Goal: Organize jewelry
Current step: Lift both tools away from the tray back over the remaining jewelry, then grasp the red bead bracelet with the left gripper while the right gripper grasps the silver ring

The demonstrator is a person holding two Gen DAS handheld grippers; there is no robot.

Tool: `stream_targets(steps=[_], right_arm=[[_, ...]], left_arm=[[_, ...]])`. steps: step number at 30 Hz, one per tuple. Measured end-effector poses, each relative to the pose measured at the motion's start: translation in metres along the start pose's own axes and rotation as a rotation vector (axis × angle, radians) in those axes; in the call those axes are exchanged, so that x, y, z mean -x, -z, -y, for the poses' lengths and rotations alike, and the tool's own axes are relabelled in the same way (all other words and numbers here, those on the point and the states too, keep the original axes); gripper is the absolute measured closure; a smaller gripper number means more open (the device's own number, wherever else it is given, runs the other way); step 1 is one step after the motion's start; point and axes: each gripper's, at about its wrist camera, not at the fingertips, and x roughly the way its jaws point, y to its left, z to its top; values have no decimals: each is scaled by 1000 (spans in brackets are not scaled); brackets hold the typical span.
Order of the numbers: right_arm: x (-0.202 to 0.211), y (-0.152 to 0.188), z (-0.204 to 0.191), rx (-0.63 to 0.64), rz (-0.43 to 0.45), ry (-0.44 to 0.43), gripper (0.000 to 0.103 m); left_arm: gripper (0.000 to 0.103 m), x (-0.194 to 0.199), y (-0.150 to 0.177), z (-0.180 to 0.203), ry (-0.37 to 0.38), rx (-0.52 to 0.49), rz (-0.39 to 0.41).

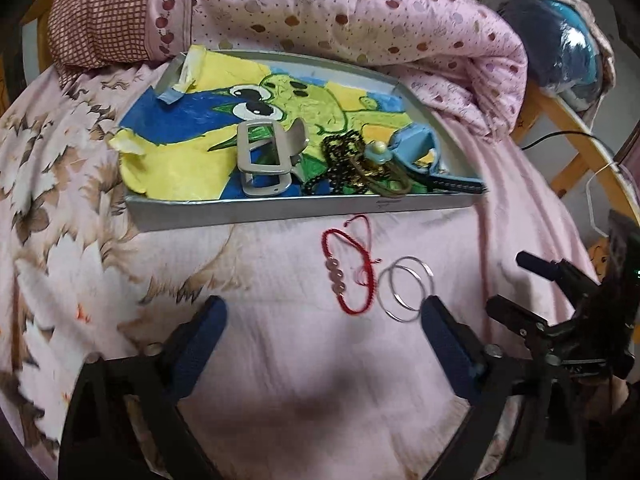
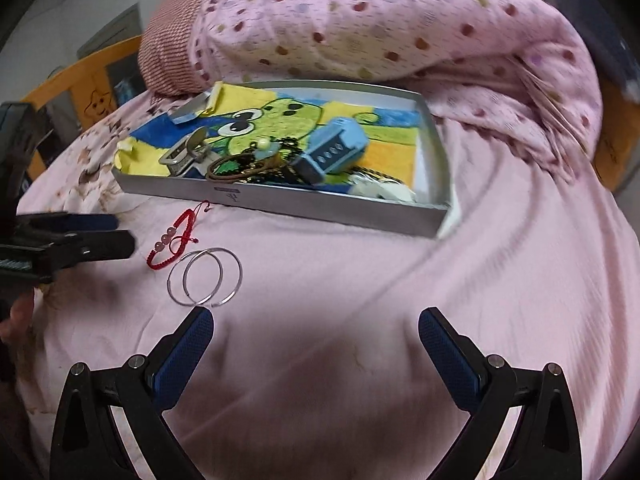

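No readable writing. Both the left gripper (image 1: 323,314) and right gripper (image 2: 316,326) gape wide, empty, near two thin silver hoops (image 2: 206,277) beside a red braided cord bracelet (image 1: 350,266).

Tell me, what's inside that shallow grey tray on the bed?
The tray holds a frog drawing, silver hair clip, black beads, brown hair ties and blue clip. Whatever lies beneath them is hidden.

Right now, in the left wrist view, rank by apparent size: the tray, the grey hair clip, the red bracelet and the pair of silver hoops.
1. tray
2. grey hair clip
3. red bracelet and silver hoops: alike, and nearer the camera than the clip, so unranked.
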Motion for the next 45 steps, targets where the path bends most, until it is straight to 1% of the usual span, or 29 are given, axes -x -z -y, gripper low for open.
stream_targets(steps=[3, 5, 10, 13, 16, 17, 19, 20, 21, 25, 27, 28, 31, 33, 34, 36, 37, 38, 41, 42, 43, 45], right_arm=[[-10, -5, -3, 31, 6, 8, 0], [-16, -8, -3, 40, 9, 13, 0], [-21, -11, 2, 22, 11, 0, 0], [-22, -12, 2, 26, 10, 2, 0], [-23, -11, 1, 31, 7, 3, 0], [-23, -11, 1, 33, 5, 4, 0], [-24, -11, 1, 35, 5, 4, 0], [-24, -11, 1, 36, 5, 4, 0], [-24, -11, 1, 37, 6, 4, 0], [-23, -10, -4, 60, 18, 9, 0], [-25, -10, -8, 74, 24, 13, 0], [-28, -10, -11, 81, 19, 8, 0], [-32, -12, -18, 109, 13, -10, 0], [-33, -13, -25, 137, 19, -13, 0], [-35, -13, -29, 159, 12, -9, 1], [-39, -13, -36, 188, -3, -17, 11], [-40, -13, -39, 192, -10, -36, 18], [-40, -15, -40, 189, -10, -56, 24], [-40, -18, -41, 154, -6, -135, 31], [-40, -19, -41, 144, -9, -156, 32], [-41, -19, -42, 139, -14, -170, 34], [-44, -18, -46, 152, -29, -162, 34]], left_arm=[[31, -13, -3, -3, -32, -18, -20], [32, -22, -5, -4, -58, -43, -35], [32, -34, -10, 2, -110, -109, -40], [32, -44, -10, 9, -157, -166, -45], [34, -51, -7, 15, -205, -219, -38], [36, -52, -6, 15, -215, -226, -31], [42, -52, -4, 13, -228, -222, -14], [47, -52, -3, 12, -236, -221, -6], [50, -51, -2, 12, -241, -222, 0], [57, -49, 2, 15, -263, -259, 15], [64, -48, 2, 16, -270, -263, 20], [65, -48, 3, 16, -275, -264, 22], [75, -46, 6, 18, -291, -275, 29], [83, -44, 8, 18, -302, -278, 31], [85, -42, 9, 16, -302, -272, 31], [90, -39, 11, 13, -296, -258, 32], [91, -37, 13, 11, -292, -247, 32], [94, -35, 14, 10, -288, -237, 32], [96, -29, 16, 5, -270, -191, 34], [96, -26, 17, 3, -258, -168, 35], [96, -24, 18, 1, -248, -151, 37], [97, -20, 20, -1, -234, -124, 38]])
